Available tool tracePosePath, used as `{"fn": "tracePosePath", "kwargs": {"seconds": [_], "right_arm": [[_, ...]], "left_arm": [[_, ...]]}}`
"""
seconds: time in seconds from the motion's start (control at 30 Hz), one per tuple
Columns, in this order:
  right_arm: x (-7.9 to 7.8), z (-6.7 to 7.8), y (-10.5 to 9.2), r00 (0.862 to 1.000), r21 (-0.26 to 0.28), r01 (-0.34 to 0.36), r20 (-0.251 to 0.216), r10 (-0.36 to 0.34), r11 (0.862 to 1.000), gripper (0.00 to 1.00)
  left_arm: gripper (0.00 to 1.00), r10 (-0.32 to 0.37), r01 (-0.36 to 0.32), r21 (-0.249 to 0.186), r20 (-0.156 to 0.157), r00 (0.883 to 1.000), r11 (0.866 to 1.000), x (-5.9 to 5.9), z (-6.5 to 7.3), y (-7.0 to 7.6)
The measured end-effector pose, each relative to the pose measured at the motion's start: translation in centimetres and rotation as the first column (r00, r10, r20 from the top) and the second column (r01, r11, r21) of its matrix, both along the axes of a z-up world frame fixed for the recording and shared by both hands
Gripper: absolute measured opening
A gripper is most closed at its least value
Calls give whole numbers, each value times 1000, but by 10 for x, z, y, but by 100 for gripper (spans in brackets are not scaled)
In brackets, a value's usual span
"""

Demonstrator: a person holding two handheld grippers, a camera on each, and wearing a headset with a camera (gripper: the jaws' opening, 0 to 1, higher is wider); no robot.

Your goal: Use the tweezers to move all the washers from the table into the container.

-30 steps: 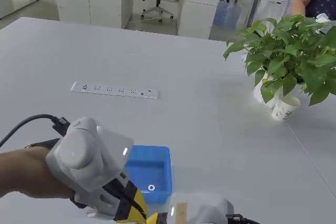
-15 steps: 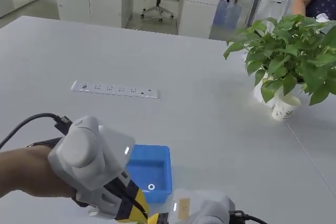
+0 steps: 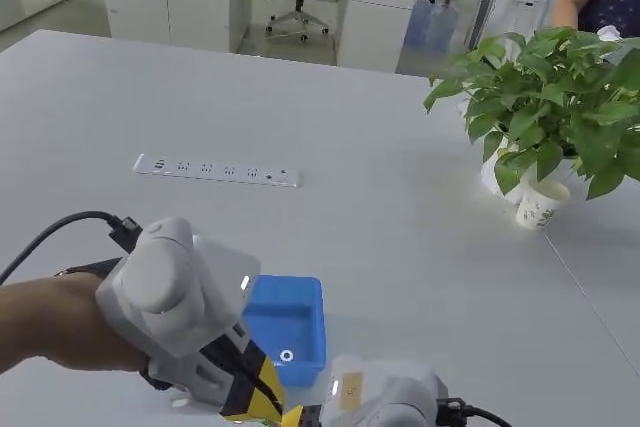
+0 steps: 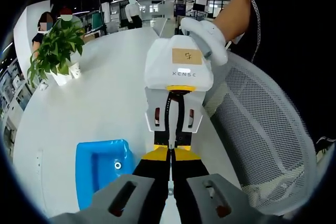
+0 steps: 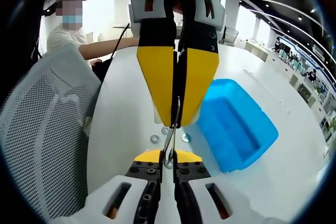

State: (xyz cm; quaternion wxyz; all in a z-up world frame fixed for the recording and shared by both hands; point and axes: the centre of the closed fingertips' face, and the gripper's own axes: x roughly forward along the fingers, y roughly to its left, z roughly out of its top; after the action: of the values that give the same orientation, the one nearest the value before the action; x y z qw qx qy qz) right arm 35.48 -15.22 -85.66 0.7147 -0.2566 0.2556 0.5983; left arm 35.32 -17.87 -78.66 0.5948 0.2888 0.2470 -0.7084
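L gripper (image 5: 177, 121) & R gripper (image 5: 168, 157) are both clamped on the tweezers (image 5: 173, 136), loose washers (image 5: 155, 138) on the table (image 5: 123, 129) lower centre, just left of the container (image 5: 239, 124); I'd steady tips, pinch one edge-on.

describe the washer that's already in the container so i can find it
On the pale grey table, find the open blue container. A small silver washer lies alone on its floor; the other washers lie outside on the bare tabletop.
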Motion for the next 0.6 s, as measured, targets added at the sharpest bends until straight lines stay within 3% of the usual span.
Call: {"fn": "tracePosePath", "kwargs": {"seconds": [0.17, 0.6], "right_arm": [[0, 0, 0, 1000, 3, 2, -3, -2, 1000, 7], [0, 1, 1, 1000, 2, 8, -16, -8, 1000, 7]], "left_arm": [[2, 3, -3, 1, -14, 1000, 1000, 1, 0, 0], [3, -5, 5, 28, 0, 1000, 1000, 1, 0, 2]]}}
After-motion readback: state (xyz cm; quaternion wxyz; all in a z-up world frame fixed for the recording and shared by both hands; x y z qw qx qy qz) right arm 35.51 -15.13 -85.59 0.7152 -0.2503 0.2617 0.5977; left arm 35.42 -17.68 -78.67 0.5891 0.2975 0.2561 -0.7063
